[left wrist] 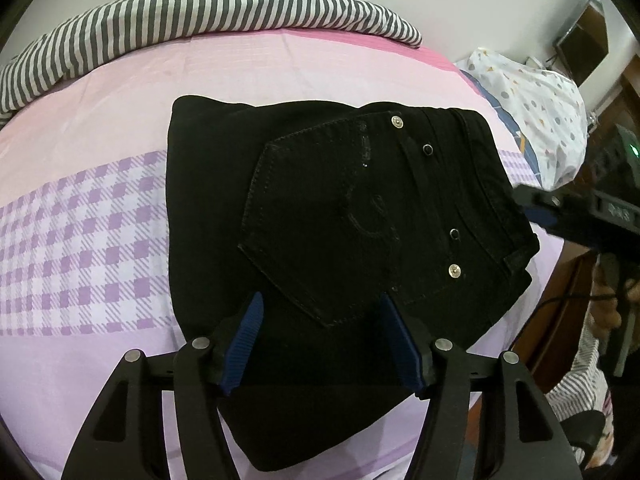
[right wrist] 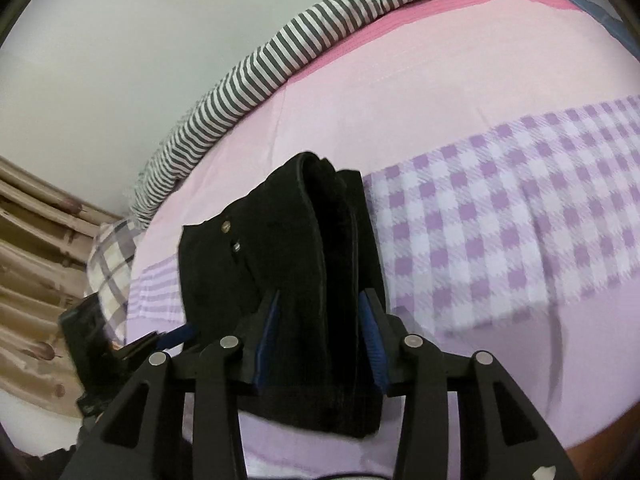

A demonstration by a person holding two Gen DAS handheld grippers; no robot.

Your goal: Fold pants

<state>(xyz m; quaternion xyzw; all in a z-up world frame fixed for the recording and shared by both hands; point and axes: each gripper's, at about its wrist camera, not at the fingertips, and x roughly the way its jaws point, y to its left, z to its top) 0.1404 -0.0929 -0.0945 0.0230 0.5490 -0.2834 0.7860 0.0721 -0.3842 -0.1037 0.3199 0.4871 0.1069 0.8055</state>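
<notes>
Left wrist view, left to right: striped blanket (left wrist: pixel 200 12) bunched along the upper left, pink/purple checked bedsheet (left wrist: pixel 80 220) under everything. Pants (left wrist: pixel 340 208), black denim, sit centre frame, already folded into a compact stack, back pocket and rivets face up. Left gripper (left wrist: pixel 320 340) at bottom centre, jaws spread wide, blue pads either side of the stack's near edge; nothing pinched, fabric lies slack between them. Can't tell if the pads touch the cloth. Right gripper (left wrist: pixel 560 216) pokes in from the right edge, at the waistband end of the stack. Patterned pillow (left wrist: pixel 532 108) upper right.

Right wrist view, left to right: curtain (right wrist: pixel 36 280) at the left edge, same striped blanket running diagonally up to the top, pants just left of centre seen edge-on, layers visible. Right gripper at bottom centre, jaws part open, straddling the thick folded end; pads look close to the fabric, but a firm clamp isn't evident.

Judgement: folding looks essentially done; this is the final tidy/release stage. Next move likely needs both grippers backed straight off without dragging the top layer, or a light press to flatten the stack.
</notes>
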